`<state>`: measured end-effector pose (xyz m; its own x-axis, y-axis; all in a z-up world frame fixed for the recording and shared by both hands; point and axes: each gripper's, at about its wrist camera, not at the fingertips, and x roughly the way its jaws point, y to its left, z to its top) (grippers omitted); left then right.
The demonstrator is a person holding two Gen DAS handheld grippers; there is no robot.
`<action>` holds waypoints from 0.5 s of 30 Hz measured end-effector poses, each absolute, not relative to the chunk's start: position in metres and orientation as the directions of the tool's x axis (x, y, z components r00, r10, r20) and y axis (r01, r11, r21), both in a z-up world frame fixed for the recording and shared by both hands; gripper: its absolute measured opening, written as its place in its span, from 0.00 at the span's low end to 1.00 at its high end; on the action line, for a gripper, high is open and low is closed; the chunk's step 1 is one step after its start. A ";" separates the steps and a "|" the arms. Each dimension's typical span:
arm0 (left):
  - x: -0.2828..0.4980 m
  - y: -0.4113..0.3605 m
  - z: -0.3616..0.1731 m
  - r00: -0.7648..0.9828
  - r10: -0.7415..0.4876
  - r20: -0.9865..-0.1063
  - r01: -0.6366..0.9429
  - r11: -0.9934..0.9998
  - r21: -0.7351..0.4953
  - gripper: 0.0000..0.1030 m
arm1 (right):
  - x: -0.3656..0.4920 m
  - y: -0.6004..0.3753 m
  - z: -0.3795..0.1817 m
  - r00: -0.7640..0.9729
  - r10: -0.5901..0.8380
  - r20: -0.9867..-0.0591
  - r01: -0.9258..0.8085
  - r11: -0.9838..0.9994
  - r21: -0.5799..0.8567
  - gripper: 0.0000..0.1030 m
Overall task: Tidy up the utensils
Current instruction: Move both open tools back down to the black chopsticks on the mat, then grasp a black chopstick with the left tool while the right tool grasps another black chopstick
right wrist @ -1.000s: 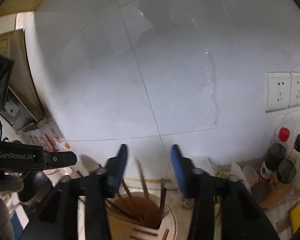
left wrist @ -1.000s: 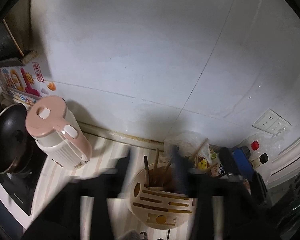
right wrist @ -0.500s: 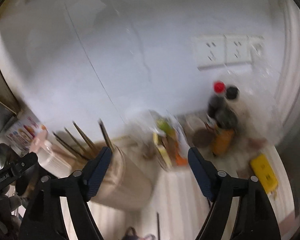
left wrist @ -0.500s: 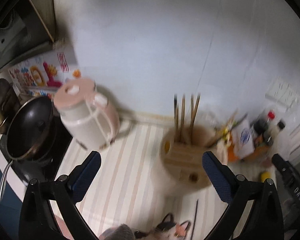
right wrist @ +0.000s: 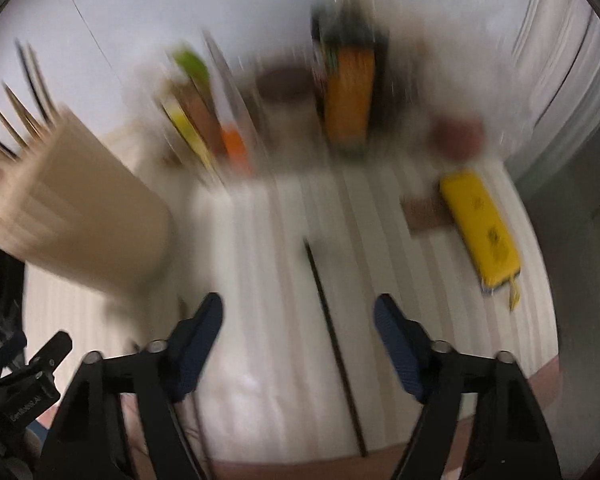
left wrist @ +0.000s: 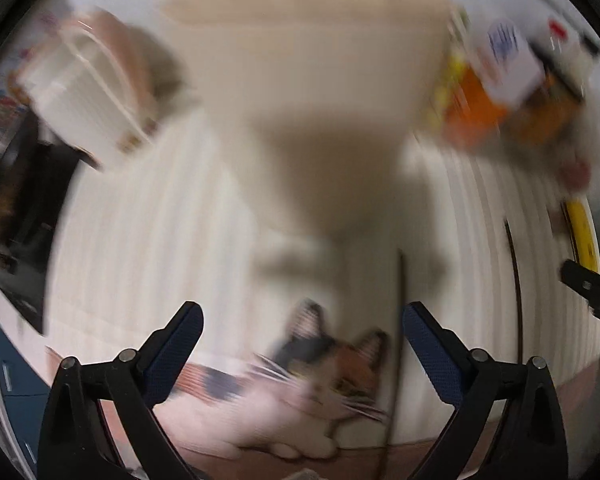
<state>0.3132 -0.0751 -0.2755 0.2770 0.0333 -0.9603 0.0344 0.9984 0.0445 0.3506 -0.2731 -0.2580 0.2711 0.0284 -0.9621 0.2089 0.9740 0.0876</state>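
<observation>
The left gripper point(left wrist: 302, 332) has its blue-padded jaws spread wide with nothing clamped; they have just been easing slightly inward from their widest. Between them lies the printed cat picture point(left wrist: 324, 376) at the near edge of the pale striped counter mat point(left wrist: 148, 248), smeared by motion. A thin dark chopstick point(left wrist: 400, 320) lies on the mat just inside the right-hand jaw, apart from both pads.

The right gripper point(right wrist: 298, 322) stands partly open and empty, its jaws having just been closing a little. A second dark chopstick point(right wrist: 332, 328) lies on the mat between them, running away from the camera, touching neither pad.

The tall beige round utensil holder point(left wrist: 312, 92) stands on the mat beyond the left gripper, so blurred that its slots cannot be made out and its top is cut off. In the right wrist view the holder point(right wrist: 80, 208) is left of the loose chopstick, with wooden chopsticks point(right wrist: 24, 112) sticking out of it.

Left of the holder sits a white and pink kettle point(left wrist: 84, 96), blurred. Right of the holder are an orange-labelled bottle point(right wrist: 348, 100) with dark bottles behind it, several packets, and a flat yellow case point(right wrist: 480, 224) lying on the mat; their details are unreadable.
</observation>
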 end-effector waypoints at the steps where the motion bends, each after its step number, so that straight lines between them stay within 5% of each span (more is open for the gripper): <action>1: 0.313 -0.084 -0.291 0.233 0.017 -0.972 0.052 0.998 0.030 0.84 | 0.349 -0.276 -0.268 0.247 0.036 -0.968 0.208 0.974 0.090 0.56; 3: 0.313 -0.097 -0.312 0.170 0.007 -0.986 0.078 0.997 0.020 0.74 | 0.347 -0.287 -0.296 0.171 0.042 -0.984 0.211 0.974 0.078 0.53; 9: 0.308 -0.120 -0.343 0.108 0.023 -0.994 0.123 0.992 0.036 0.70 | 0.339 -0.299 -0.337 0.070 0.041 -0.997 0.191 0.980 0.054 0.49; 15: 0.309 -0.134 -0.354 0.089 0.026 -0.996 0.151 0.988 0.039 0.40 | 0.338 -0.303 -0.357 0.022 0.060 -0.998 0.170 0.983 0.063 0.49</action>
<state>0.3086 -0.1345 -0.3540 0.0888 0.0258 -0.9957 0.1510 0.9878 0.0391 0.3379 -0.3032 -0.3572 0.0225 0.0605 -0.9979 0.1700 0.9834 0.0634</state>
